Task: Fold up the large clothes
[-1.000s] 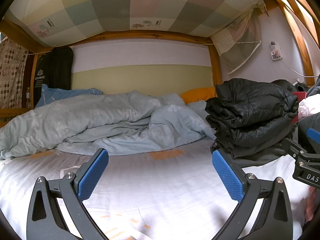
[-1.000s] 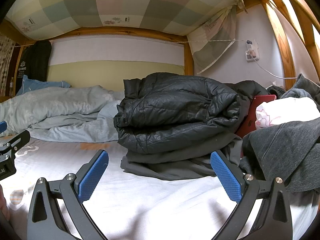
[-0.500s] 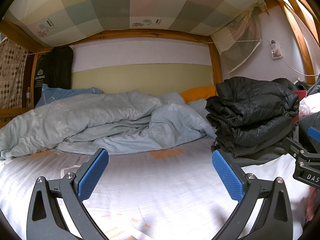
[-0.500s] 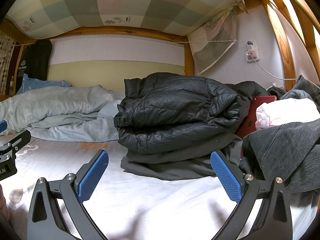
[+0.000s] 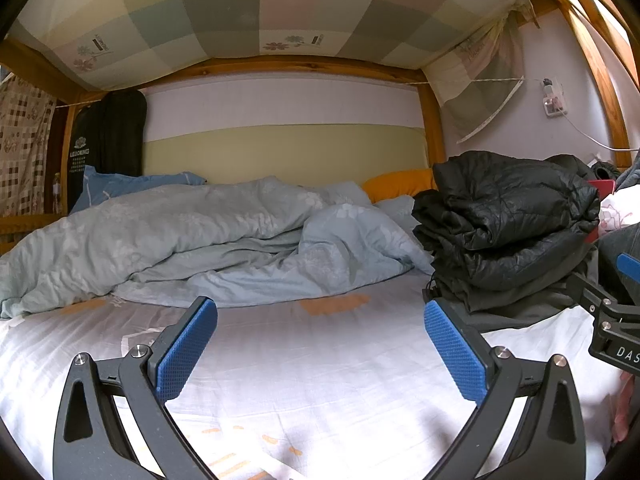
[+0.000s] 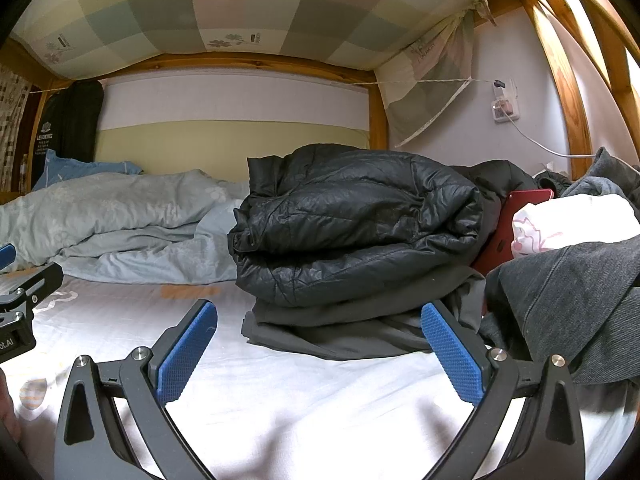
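In the left wrist view my left gripper [image 5: 320,344] is wide open and holds nothing above the white sheet [image 5: 312,368]; the folded black puffer jacket [image 5: 512,216] lies beyond my right finger, and the crumpled blue duvet [image 5: 192,240] lies beyond my left finger. In the right wrist view my right gripper [image 6: 318,350] is also spread apart and empty, the jacket [image 6: 360,224] sits straight ahead between my fingers on grey folded clothes [image 6: 352,324], and a grey garment [image 6: 568,296] is heaped just past the right finger.

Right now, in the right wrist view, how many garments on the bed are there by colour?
Black puffer jacket: 1
Grey garments (folded one under jacket, hoodie): 2
White garment: 1
Total: 4; further dark clothing behind the pile can't be separated.
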`<move>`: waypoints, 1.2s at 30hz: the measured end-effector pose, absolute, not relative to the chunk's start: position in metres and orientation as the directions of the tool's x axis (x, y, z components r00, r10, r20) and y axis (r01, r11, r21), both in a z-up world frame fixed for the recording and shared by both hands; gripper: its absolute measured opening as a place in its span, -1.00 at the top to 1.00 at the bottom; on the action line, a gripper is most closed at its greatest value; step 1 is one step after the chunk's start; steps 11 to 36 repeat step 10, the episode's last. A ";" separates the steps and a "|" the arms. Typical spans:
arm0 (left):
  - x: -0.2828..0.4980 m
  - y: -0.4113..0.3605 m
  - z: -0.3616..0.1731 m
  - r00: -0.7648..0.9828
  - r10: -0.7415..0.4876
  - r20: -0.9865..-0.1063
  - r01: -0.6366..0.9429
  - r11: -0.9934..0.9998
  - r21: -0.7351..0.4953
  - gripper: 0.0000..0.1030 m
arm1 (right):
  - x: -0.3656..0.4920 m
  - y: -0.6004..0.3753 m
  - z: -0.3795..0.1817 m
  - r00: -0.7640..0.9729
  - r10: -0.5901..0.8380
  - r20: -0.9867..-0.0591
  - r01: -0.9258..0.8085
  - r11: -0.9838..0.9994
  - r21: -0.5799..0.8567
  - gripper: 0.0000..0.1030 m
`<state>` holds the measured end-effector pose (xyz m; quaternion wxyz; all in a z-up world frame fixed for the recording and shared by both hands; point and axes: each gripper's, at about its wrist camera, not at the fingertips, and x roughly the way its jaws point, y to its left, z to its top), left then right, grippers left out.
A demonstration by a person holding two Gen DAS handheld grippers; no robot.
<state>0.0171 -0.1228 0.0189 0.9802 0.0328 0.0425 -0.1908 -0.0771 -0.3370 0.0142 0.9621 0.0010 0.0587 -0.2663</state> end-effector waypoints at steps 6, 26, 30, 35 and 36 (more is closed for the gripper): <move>0.017 -0.123 0.018 0.923 -0.371 -0.097 0.377 0.925 0.052 -1.00 | -0.076 -0.335 0.014 0.847 -0.517 -0.119 0.517 0.855 -0.040 -1.00; 0.017 -0.123 0.018 0.923 -0.371 -0.101 0.378 0.925 0.051 -1.00 | -0.077 -0.334 0.014 0.847 -0.518 -0.118 0.517 0.855 -0.039 -1.00; 0.017 -0.123 0.018 0.923 -0.371 -0.101 0.378 0.925 0.051 -1.00 | -0.077 -0.334 0.014 0.847 -0.518 -0.118 0.517 0.855 -0.039 -1.00; 0.017 -0.123 0.018 0.923 -0.371 -0.101 0.378 0.925 0.051 -1.00 | -0.077 -0.334 0.014 0.847 -0.518 -0.118 0.517 0.855 -0.039 -1.00; 0.017 -0.123 0.018 0.923 -0.371 -0.101 0.378 0.925 0.051 -1.00 | -0.077 -0.334 0.014 0.847 -0.518 -0.118 0.517 0.855 -0.039 -1.00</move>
